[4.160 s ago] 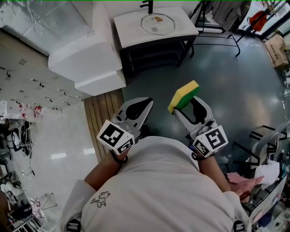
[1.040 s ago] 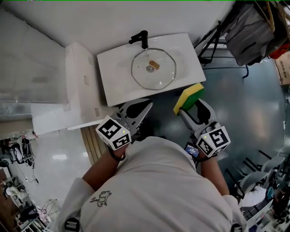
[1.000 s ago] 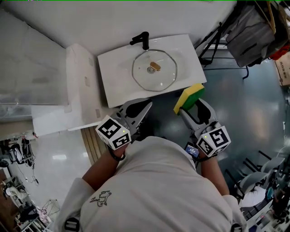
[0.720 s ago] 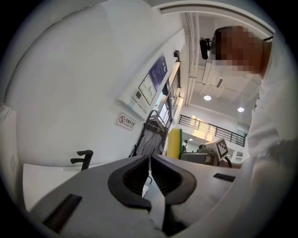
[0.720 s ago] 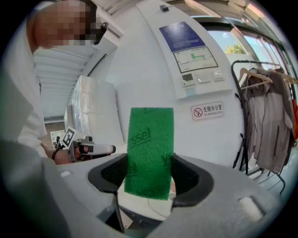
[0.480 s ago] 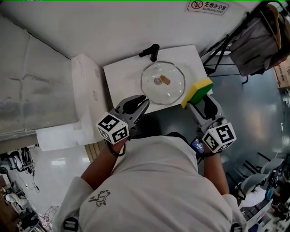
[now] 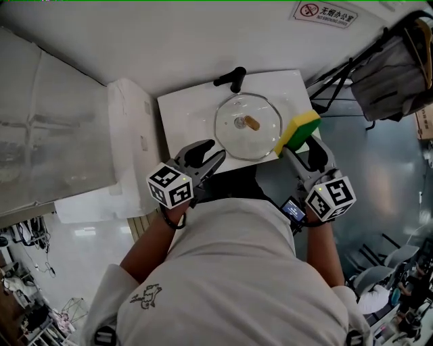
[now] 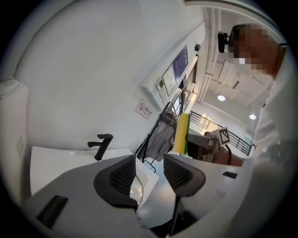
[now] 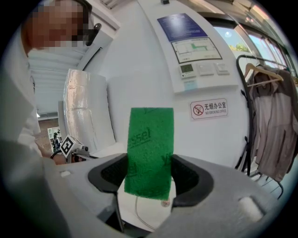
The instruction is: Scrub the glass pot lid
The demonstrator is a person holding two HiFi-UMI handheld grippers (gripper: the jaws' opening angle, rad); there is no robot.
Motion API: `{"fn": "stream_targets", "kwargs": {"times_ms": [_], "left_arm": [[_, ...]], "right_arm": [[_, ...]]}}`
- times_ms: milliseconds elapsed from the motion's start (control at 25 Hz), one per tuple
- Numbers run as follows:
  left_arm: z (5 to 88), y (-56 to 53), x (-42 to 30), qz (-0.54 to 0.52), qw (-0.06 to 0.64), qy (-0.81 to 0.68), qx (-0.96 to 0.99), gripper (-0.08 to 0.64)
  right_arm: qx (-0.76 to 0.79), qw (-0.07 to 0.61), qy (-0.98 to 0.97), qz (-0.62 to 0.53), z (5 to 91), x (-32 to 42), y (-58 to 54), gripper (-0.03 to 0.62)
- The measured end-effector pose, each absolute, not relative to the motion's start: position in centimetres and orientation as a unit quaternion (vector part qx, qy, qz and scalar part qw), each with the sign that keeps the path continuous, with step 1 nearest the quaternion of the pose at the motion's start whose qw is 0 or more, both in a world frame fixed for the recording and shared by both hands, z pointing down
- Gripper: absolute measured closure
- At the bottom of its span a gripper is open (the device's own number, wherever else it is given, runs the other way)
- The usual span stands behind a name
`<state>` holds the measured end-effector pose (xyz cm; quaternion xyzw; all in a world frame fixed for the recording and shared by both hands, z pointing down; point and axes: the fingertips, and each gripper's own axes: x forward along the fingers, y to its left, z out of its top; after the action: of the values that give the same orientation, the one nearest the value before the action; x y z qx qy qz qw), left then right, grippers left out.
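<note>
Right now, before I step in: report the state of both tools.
Left tool: open, jaws have just been opening, nothing between them.
Right tool: closed on the yellow-green sponge.

A black faucet [image 7: 232,78] stands on the white washstand [image 7: 179,121] near a no-smoking sign [image 7: 326,12].

wall sign [image 9: 209,109]: "no smoking office"

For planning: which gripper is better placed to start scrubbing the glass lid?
Right: the right gripper holds the sponge near the lid; the left gripper is empty, its jaws having just been opening.
</note>
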<state>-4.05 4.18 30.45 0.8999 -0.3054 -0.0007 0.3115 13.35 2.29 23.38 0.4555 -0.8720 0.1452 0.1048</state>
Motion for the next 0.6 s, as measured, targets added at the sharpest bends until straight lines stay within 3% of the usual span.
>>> {"fn": "stream_targets", "kwargs": {"times_ms": [600], "left_arm": [[40.7, -0.4, -4.5, 0.036, 0.403, -0.383, 0.83, 0.33]], "right_arm": [[0.352, 0.161, -0.912, 0.135, 25.6, 13.1, -7.1, 0.301]]}}
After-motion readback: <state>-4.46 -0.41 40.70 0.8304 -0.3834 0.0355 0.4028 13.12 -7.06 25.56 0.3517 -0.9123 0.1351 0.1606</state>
